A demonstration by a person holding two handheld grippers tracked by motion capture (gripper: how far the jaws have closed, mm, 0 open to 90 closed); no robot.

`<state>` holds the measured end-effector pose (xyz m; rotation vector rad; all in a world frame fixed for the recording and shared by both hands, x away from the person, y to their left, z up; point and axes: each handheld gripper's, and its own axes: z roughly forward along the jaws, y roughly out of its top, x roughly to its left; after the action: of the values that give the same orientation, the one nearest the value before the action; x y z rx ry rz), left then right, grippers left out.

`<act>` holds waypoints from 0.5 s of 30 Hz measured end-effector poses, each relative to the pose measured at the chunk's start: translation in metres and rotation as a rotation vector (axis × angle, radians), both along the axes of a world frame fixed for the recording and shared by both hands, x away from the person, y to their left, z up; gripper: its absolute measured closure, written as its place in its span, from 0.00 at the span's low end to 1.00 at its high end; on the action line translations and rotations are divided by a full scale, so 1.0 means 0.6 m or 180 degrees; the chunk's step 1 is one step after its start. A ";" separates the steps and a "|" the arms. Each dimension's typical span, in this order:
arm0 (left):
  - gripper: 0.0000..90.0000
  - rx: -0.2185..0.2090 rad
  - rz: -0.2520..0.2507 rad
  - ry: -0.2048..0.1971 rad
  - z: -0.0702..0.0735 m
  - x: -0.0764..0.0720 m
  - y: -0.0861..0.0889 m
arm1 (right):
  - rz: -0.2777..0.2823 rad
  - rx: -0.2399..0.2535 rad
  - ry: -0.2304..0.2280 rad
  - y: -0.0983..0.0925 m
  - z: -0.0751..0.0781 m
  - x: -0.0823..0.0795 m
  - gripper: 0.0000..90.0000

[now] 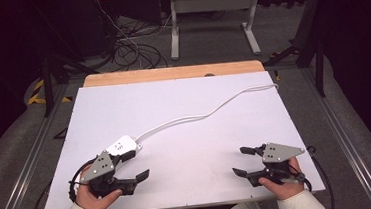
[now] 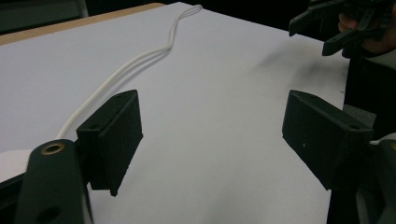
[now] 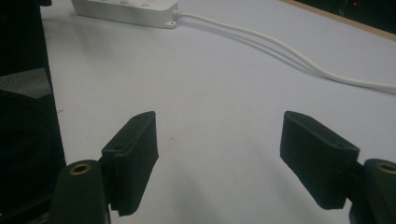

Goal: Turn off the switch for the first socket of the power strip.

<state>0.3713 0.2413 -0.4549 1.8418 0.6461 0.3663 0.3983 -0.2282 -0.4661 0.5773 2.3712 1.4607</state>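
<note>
Room: a dark workshop floor with tangled black cables and the legs of a white desk frame beyond the table.
Surface: a white rectangular board [image 1: 186,134] lying on a pale wooden tabletop [image 1: 171,73], bare apart from one item.
Task's thing: a white plastic power strip [image 1: 123,146] lies flat on the board's near left part, and its white round cord [image 1: 209,112] snakes away to the far right edge.
Left gripper [image 1: 137,164]: low over the board, its body just beside the strip's near end and partly covering it from above; jaws spread wide with nothing between them. In the left gripper view only bare board lies between the black pads [image 2: 116,140].
Right gripper [image 1: 244,160]: near the board's right front, well apart from the strip; jaws spread, empty, and pointing toward the left.
Done so far: the strip lies flat with its cord laid out loosely; neither gripper holds it.
Left to do: judging by this, the work on the strip either has just finished or waits on a fresh grasp; I cannot tell which.
</note>
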 end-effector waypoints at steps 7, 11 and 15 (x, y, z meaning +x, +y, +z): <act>0.22 0.0117 0.0020 -0.0046 -0.020 -0.001 -0.005 | 0.0005 0.0006 -0.0002 0.000 0.000 0.000 0.31; 0.22 0.0172 -0.0002 0.0131 -0.037 -0.003 -0.010 | 0.0010 0.0004 0.0003 0.000 0.000 -0.001 0.31; 0.22 0.0227 0.0033 0.0210 -0.052 -0.003 -0.009 | 0.0013 0.0003 0.0003 0.000 0.000 -0.001 0.31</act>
<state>0.3696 0.2360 -0.4862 1.9256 0.6958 0.3404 0.3978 -0.2280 -0.4662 0.5739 2.3737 1.4636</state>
